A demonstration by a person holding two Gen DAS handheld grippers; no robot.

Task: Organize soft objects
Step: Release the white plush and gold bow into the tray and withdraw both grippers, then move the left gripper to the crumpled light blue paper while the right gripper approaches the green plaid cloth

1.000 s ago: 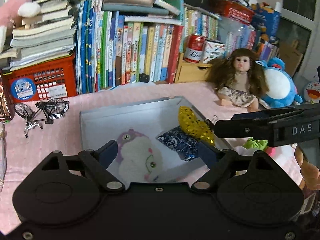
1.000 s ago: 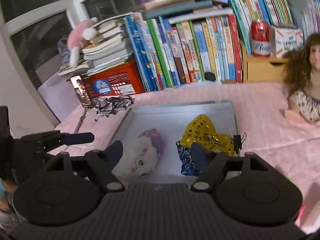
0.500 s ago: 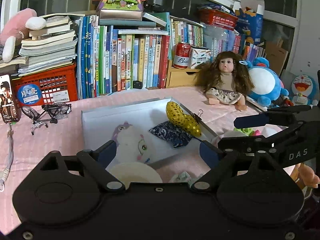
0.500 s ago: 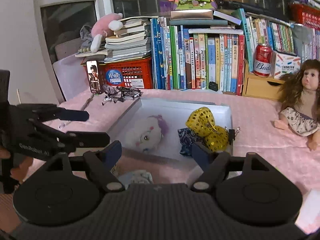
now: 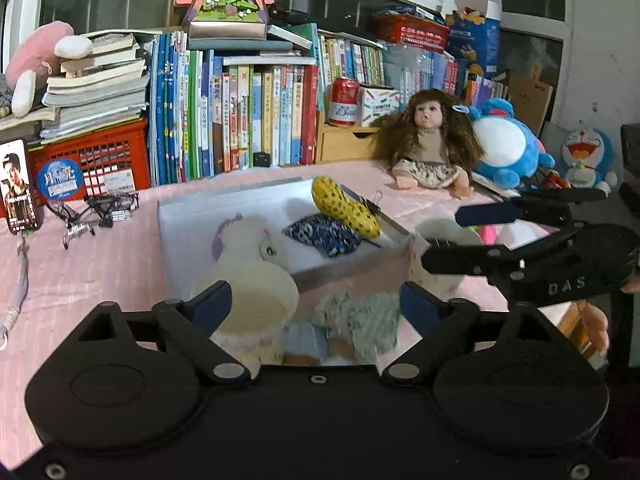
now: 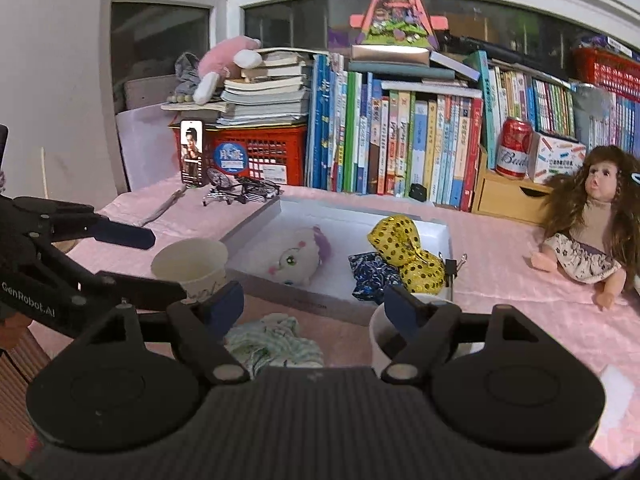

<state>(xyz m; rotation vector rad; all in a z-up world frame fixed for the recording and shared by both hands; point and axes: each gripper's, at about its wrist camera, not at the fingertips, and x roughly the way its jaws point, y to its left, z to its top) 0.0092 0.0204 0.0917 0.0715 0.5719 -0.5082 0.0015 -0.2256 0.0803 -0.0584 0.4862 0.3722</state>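
Holding both grippers wide open and empty, I am hovering over the near edge of the table. My left gripper (image 5: 316, 304) is framing a paper cup (image 5: 256, 304) at lower centre-left of its view, and a crumpled pale green cloth (image 5: 360, 316) is lying just right of that cup, between the fingers. My right gripper (image 6: 316, 304) is looking at the same cloth (image 6: 276, 340) at bottom centre, with a second white cup (image 6: 384, 332) just inside its right finger.

Judging the step: I am lining up on the cloth as the next soft thing for the white tray (image 5: 168, 220). To do it well I am thinking of coming down on the bunched middle of the cloth, not a loose edge, and staying off both cups, which look light and easy to tip. Only one gripper should go in; the two are close together.

Materials: the cloth looks thin, limp and wrinkled, so it will sag when lifted. The tray is shallow, stiff and flat-walled, sitting mid-frame. Already lying inside it: a white plush (image 6: 296, 258) with a purple ear, rounded and fuzzy; a dark blue patterned pouch (image 6: 372, 272), floppy; a yellow sequinned pouch (image 6: 404, 248), shiny and lumpy, resting against the tray's right wall. A long-haired doll (image 6: 588, 240) is sitting at right on the pink tablecloth (image 6: 500, 264), apart from the tray.
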